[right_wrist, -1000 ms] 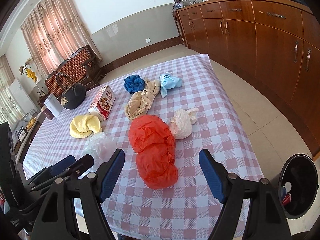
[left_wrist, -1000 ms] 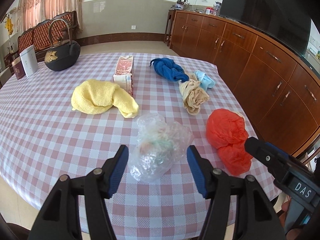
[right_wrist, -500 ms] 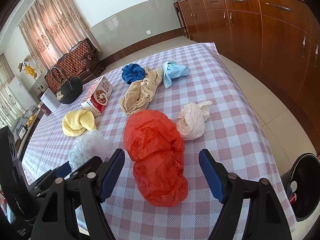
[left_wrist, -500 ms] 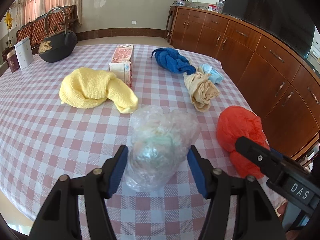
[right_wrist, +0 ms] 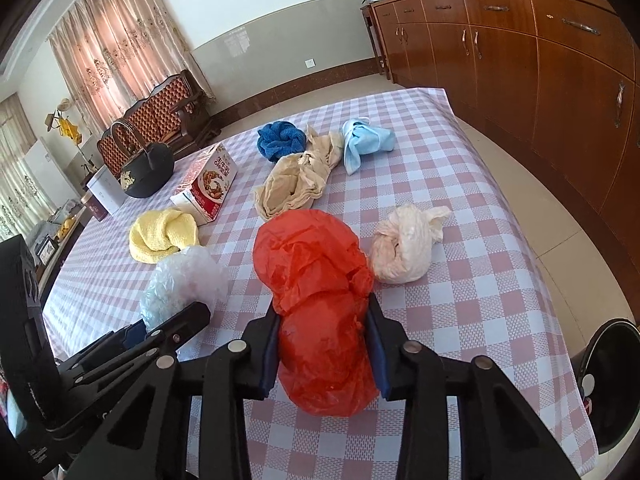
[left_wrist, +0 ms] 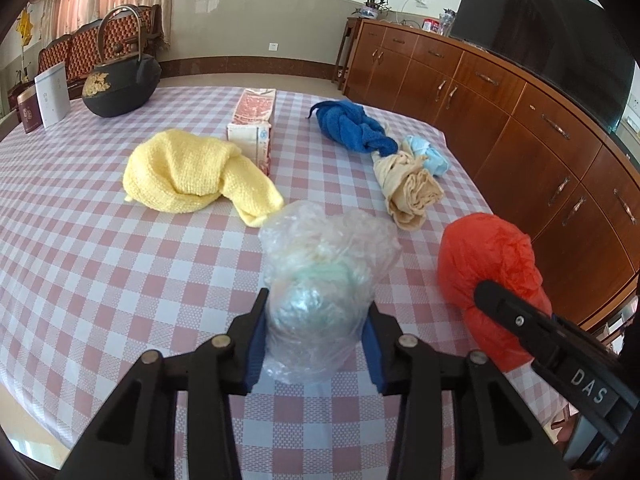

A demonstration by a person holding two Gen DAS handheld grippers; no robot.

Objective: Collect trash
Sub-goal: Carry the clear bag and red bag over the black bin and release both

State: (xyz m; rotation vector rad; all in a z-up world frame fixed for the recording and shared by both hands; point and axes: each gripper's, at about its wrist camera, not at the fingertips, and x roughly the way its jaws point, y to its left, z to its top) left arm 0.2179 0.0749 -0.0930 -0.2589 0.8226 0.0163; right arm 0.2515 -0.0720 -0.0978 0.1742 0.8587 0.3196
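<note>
Clear plastic bag (left_wrist: pixel 320 280), crumpled, sits near the front edge of the bench (left_wrist: pixel 100 260) with the left hand-held gripper (left_wrist: pixel 316 340) closed in on it, both blue pads pressing its sides. Red plastic bag (right_wrist: pixel 316 300) just to its right on the bench, right hand-held gripper (right_wrist: pixel 322 348) clamped on its lower half, pads touching both sides. Neither bag clearly lifted, cannot tell. Cream plastic bag (right_wrist: pixel 404 248) lies just right of the red one, loose. Behind: yellow cloth (left_wrist: pixel 192 172), beige cloth (left_wrist: pixel 408 188), light blue cloth (right_wrist: pixel 366 142), dark blue cloth (left_wrist: pixel 352 128), carton (left_wrist: pixel 254 124) lying flat beside the yellow cloth. Black kettle (left_wrist: pixel 120 84) at far left of bench. Black bin (right_wrist: pixel 608 372) on the floor right of the bench.
</note>
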